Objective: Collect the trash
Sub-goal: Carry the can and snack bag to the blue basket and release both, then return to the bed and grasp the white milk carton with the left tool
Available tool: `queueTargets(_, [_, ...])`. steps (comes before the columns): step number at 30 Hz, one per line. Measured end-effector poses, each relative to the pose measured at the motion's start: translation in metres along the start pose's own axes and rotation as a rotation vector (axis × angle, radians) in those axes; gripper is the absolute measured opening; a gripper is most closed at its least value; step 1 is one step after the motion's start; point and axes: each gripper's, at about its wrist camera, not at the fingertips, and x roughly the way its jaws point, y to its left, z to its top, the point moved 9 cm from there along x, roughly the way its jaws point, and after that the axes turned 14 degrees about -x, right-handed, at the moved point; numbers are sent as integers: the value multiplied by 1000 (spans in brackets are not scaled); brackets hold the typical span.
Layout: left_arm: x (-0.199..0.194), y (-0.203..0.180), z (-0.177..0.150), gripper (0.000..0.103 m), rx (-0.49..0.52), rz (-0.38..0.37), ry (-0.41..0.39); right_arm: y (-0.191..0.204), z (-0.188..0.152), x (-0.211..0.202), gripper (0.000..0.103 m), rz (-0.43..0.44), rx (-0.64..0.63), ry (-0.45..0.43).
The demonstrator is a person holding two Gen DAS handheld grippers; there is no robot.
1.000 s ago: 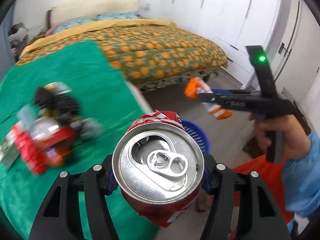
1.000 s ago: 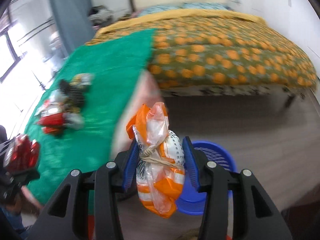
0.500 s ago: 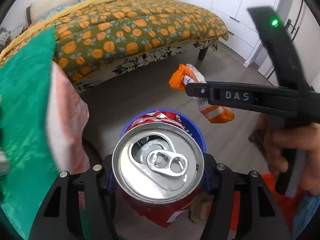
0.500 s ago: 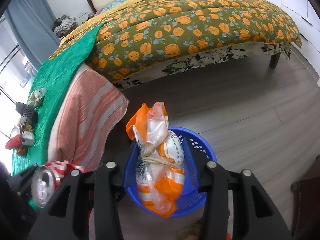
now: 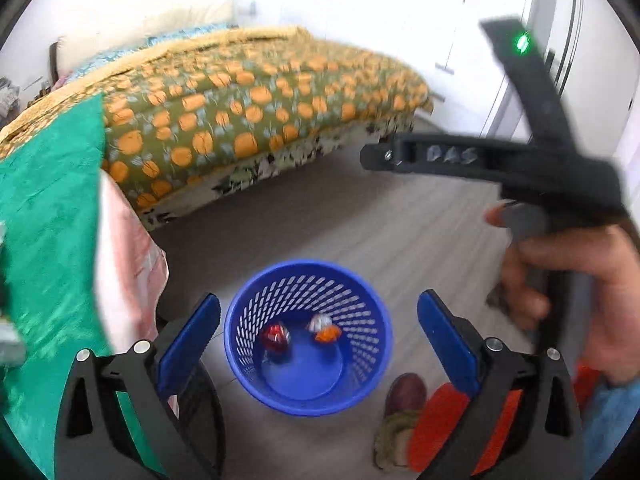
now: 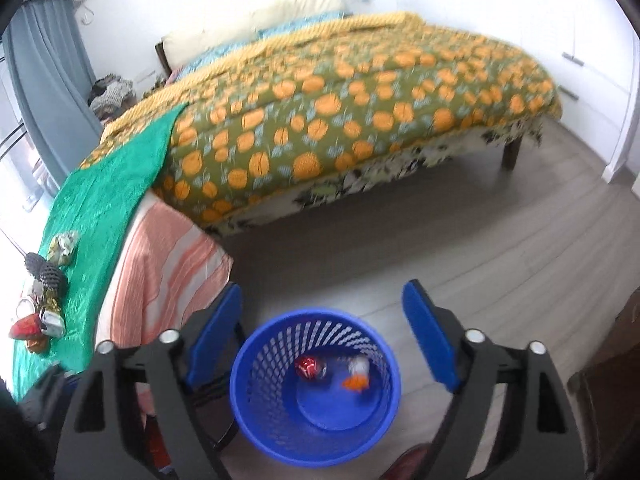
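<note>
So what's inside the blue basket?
In the blue basket lie a red can and an orange-and-white bag. Anything beneath them is hidden.

Both wrist views look steeply down from just above the blue basket (image 5: 308, 396) (image 6: 316, 440) on the floor, facing the bed (image 5: 260, 96) (image 6: 360, 92). They share basket, bed and green cloth (image 5: 44, 216) (image 6: 108, 184).
</note>
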Motion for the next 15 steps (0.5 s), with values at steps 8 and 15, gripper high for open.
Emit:
queueTargets(8, [-77,25,-29,98,-23,4,-53,41,20,-42,90,-100,-112,-181])
queueTargets(15, [-124,93,-67,98,-80,83,-73,128,12,-60,90,-27,-240,-243])
